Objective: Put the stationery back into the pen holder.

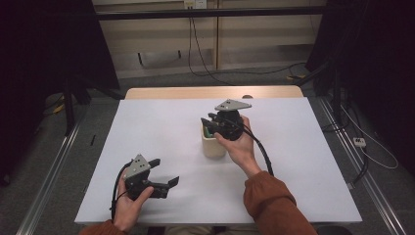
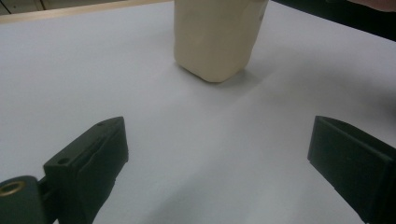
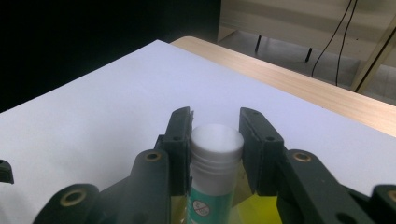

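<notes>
1. We hold the right gripper over the cream holder, which stands just right of the table's centre, at about one o'clock from the left gripper.
2. In the right gripper view our jaws sit closed narrow on the white cap of a green-and-white tube, one pad on each side of it. Yellow shows below the tube; what it is we cannot tell.
3. We judge the step in hand to be moving the tube in or out of the holder. To do it well, we keep the tube upright and travel straight along the holder's axis, so its body does not scrape the rim.
4. We keep the squeeze even: the grip is on the cap alone, and a twist could loosen or tilt it.
5. Our left gripper rests near the table's six o'clock edge, jaws wide apart with nothing between them, pointed toward the holder.
6. If the holder starts to lift or tip, we judge the left gripper should come in and steady its wall.
</notes>
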`<state>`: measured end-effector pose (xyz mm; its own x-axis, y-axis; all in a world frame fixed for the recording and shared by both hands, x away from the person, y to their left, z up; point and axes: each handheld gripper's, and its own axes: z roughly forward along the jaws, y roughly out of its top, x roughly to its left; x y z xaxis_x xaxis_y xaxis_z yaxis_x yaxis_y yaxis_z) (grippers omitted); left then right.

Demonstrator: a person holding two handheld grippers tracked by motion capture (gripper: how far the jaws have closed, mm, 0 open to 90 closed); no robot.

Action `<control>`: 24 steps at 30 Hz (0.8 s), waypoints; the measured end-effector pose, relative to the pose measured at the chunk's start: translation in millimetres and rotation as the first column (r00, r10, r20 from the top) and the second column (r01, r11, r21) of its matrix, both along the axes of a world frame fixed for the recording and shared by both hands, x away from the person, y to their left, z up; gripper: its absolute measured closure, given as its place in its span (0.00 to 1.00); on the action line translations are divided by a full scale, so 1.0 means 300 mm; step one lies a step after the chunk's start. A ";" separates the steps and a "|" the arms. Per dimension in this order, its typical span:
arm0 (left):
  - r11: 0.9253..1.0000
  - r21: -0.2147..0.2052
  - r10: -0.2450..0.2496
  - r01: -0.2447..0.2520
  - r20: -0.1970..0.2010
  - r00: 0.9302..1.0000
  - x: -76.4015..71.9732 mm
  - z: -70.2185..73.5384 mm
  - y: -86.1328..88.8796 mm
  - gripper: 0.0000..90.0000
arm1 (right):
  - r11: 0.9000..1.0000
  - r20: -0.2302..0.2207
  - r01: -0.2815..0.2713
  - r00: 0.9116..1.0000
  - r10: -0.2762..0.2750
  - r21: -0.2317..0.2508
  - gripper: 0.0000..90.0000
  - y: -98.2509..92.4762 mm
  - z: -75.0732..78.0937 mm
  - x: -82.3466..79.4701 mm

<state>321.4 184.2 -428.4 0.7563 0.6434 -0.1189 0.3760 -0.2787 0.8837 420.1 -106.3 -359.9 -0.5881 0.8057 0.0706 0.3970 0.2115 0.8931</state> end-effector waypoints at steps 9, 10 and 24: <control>1.000 -0.003 0.001 -0.001 -0.002 1.000 0.000 -0.001 -0.001 0.05 | 1.000 -0.012 0.001 1.000 -0.001 -0.001 0.72 -0.005 -0.001 0.003; 1.000 -0.003 0.001 -0.001 -0.003 1.000 0.000 -0.001 -0.001 0.05 | 1.000 -0.015 0.001 1.000 -0.001 0.001 0.72 -0.006 -0.001 0.003; 1.000 0.000 0.000 0.000 0.001 1.000 0.000 0.000 -0.001 0.05 | 1.000 -0.018 -0.002 1.000 0.002 0.002 0.74 -0.013 0.004 0.004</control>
<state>321.3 184.0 -428.4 0.7563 0.6435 -0.1179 0.3751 -0.2788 0.8841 421.3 -110.2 -358.8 -0.5883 0.8044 0.0829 0.4124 0.2103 0.8864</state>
